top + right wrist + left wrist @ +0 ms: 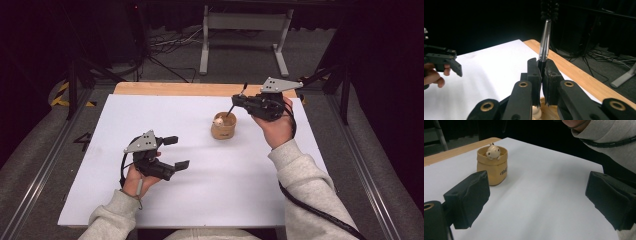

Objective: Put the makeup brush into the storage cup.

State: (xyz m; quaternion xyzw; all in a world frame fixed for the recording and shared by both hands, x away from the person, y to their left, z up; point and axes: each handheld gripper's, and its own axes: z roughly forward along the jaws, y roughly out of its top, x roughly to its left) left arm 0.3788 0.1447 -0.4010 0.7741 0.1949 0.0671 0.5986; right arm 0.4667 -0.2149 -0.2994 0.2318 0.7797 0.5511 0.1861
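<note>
High view: the right gripper [239, 101], upper right of centre, is clamping a thin brush [237, 100] slanting down into the tan cup [223, 126]; the left gripper [176, 151], lower left, is idling with jaws wide on the white sheet [150, 200].
Left gripper view: the cup is sitting upper left, soft, matte, rolled rim, with a small glossy cream figure [493, 151] peeking out; own jaws are standing far apart.
Right gripper view: the jaws are pinching the smooth metal stem; dark bristles [549, 9] are pointing to the top of the frame.
Progress: the brush seems to be half in; whether it is entering or leaving is unclear, and release is remaining.
</note>
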